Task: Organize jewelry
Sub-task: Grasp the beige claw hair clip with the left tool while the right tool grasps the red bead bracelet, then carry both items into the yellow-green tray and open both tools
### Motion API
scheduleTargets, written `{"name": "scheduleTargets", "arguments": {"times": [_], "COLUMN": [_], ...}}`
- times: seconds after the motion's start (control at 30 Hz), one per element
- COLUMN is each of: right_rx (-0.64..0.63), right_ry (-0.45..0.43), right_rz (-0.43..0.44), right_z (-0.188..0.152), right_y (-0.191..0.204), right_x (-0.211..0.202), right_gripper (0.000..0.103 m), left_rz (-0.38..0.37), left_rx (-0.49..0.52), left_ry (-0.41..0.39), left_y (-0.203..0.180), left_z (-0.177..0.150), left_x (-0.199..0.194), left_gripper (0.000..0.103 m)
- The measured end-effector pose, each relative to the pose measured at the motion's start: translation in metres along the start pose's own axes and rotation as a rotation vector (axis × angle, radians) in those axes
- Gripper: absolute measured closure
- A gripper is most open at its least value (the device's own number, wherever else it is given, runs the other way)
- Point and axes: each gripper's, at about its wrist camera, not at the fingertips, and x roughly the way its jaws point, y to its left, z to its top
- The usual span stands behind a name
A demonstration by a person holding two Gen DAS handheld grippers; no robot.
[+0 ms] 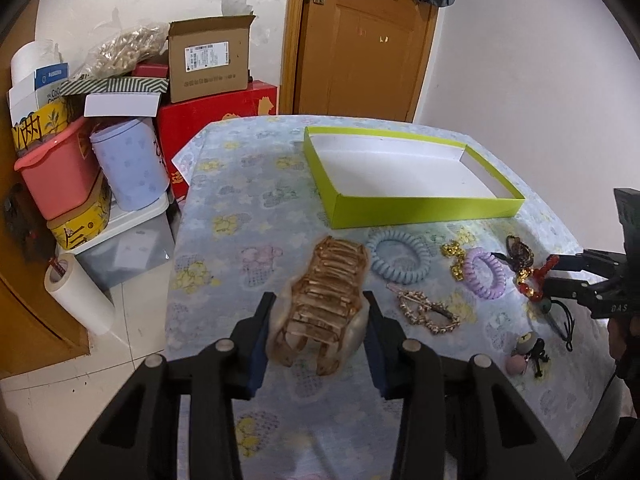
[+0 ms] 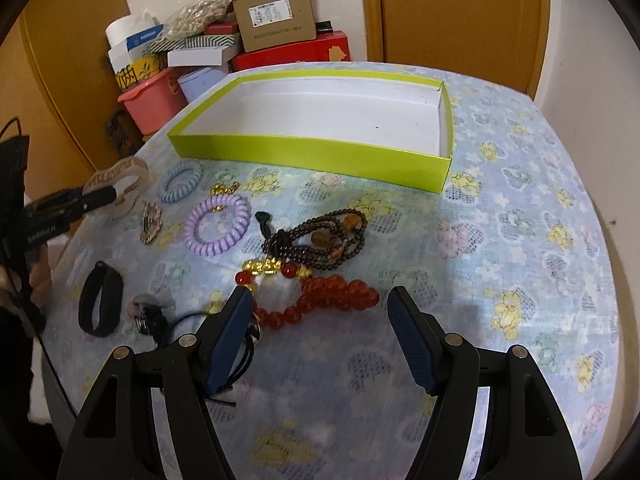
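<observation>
Covering the table, a floral cloth point(image 2: 500, 216) bears a green box point(image 2: 312, 152).

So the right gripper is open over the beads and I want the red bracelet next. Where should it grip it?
Probably the bunched clump of red beads at the red bracelet's right end, coming straight down from above. There the strands are doubled, giving the open right gripper bulk to close on. Avoid the gold-bead end, which lies against the dark bead necklace.

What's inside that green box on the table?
Nothing shows inside the green box: only its bare white floor, seen in both views. Its near wall hides a thin strip of floor just behind it, so that strip stays unseen.
</observation>
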Motion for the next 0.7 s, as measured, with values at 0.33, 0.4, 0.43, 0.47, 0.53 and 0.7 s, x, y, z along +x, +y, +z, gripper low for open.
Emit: {"name": "scheduleTargets", "arguments": {"times": [0.33,0.4,0.43,0.47,0.53,0.7], "right_rx": [0.033,0.023,0.017,0.014,0.004,-0.010], "right_ry": [0.002,-0.006,-0.011,-0.014,-0.024,-0.061], "right_rz": [0.040,0.039,0.042,0.040,0.038,0.044], "right_z": [0.004,0.003,0.002,0.001,0.000,0.001], "right_y": [-0.010,-0.009,-0.007,-0.007,-0.005,-0.003], "right_x": [0.002,-0.001,-0.004,-0.006,-0.011,-0.029], "right_gripper": [0.070,0.082,0.093,0.093,0.093,0.093], "left_rz": [-0.002,-0.007,-0.009,-0.012,-0.022,-0.033], "left_rx": [-0.018,-0.017,-0.015,-0.013,-0.008,0.017], "left_ry": [-0.015,-0.021,-0.025,-0.028,-0.036,-0.049], "left_y": [-0.020,-0.026,-0.030,-0.033,-0.041,-0.060], "left_z": [0.001,0.003,0.004,0.005,0.010,0.019], "left_x": [-0.013,-0.017,-0.019,-0.021,-0.026,-0.032], "left_gripper": [0.061,0.061,0.061,0.061,0.061,0.061]}}
